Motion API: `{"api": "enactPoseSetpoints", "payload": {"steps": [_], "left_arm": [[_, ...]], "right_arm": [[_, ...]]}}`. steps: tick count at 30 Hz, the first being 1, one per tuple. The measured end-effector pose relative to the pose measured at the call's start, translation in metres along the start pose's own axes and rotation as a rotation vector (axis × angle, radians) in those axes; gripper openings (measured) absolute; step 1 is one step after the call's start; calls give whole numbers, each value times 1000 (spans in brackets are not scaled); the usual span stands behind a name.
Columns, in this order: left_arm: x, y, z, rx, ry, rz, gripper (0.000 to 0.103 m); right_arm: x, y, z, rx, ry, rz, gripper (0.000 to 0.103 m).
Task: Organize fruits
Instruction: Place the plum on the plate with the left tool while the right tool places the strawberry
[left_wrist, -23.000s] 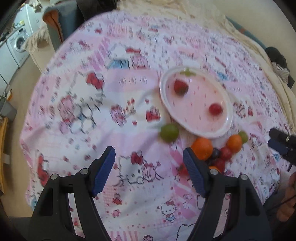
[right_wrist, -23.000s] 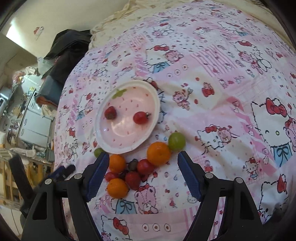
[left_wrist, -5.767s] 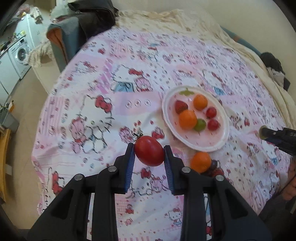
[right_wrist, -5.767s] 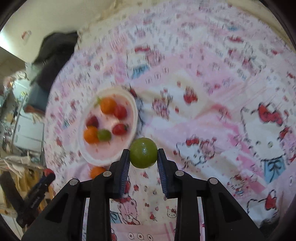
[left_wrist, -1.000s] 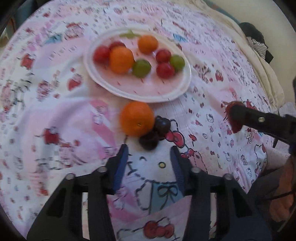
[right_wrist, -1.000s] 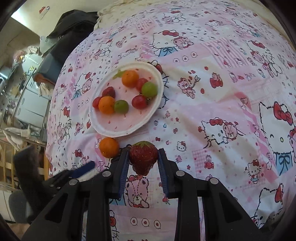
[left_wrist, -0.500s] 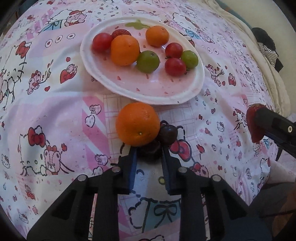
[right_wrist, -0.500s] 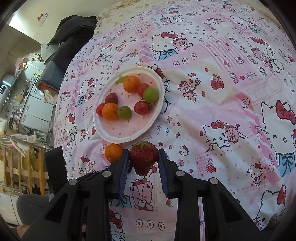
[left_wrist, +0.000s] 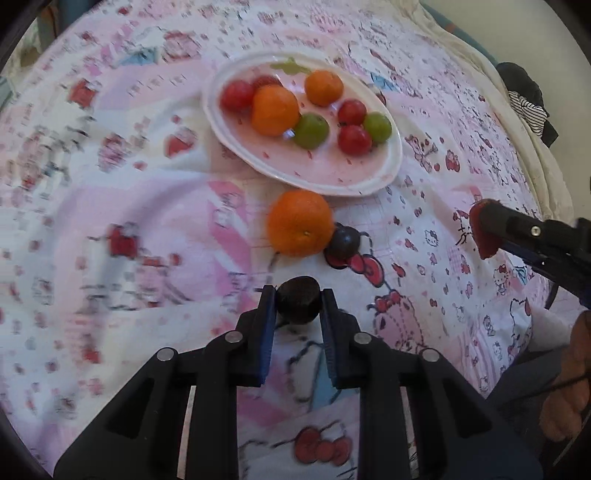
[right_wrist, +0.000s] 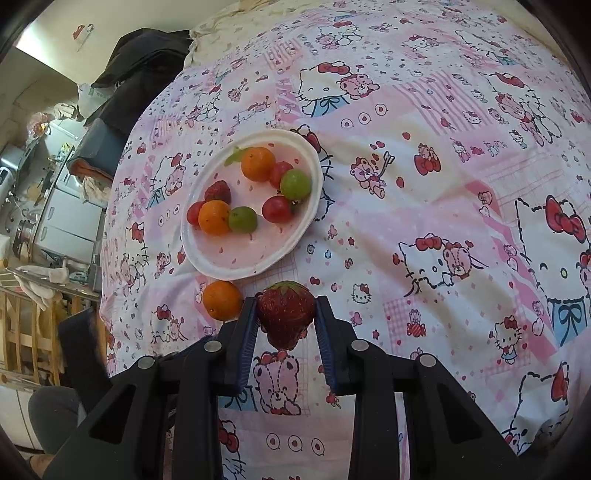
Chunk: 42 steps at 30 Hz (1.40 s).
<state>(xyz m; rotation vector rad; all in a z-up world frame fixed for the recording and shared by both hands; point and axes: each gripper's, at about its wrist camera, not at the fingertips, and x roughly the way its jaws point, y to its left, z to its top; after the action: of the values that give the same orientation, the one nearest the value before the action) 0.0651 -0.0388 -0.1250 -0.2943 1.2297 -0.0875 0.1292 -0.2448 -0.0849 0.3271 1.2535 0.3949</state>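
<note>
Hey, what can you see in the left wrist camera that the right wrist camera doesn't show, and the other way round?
Only the left wrist view shows the left gripper shut on a dark fruit, and a second dark round fruit touching the orange on the bedsheet.

Only the right wrist view shows the strawberry lying on the plate unobstructed, plus room clutter beyond the bed.

Both show the plate of fruit, the loose orange, and the right gripper shut on a strawberry.

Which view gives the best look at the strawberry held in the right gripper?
The right wrist view: the strawberry sits centred and sharp between the right gripper pads, green cap visible. The left wrist view shows only a red sliver at the edge, mostly hidden behind a finger.
</note>
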Motion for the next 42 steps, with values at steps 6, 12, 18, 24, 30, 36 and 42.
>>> {"api": "enactPoseSetpoints", "payload": {"steps": [6, 12, 18, 24, 30, 36, 42], "left_arm": [[-44, 21, 17, 5, -134, 68, 20], [-78, 24, 47, 56, -231, 75, 20], [-82, 21, 83, 112, -268, 113, 20], [-64, 14, 117, 172, -275, 138, 20], [-34, 4, 141, 201, -253, 134, 20], [1, -8, 150, 237, -209, 107, 20], [27, -16, 149, 287, -189, 61, 21]], "right_arm": [[-5, 3, 5, -5, -13, 5, 32], [-13, 4, 23, -6, -43, 16, 32], [-13, 7, 59, -6, -82, 36, 32], [0, 5, 92, -23, -89, 19, 32], [28, 1, 119, -36, -54, -6, 32], [66, 1, 133, -45, 11, -4, 32], [93, 2, 128, -30, 83, 50, 32]]}}
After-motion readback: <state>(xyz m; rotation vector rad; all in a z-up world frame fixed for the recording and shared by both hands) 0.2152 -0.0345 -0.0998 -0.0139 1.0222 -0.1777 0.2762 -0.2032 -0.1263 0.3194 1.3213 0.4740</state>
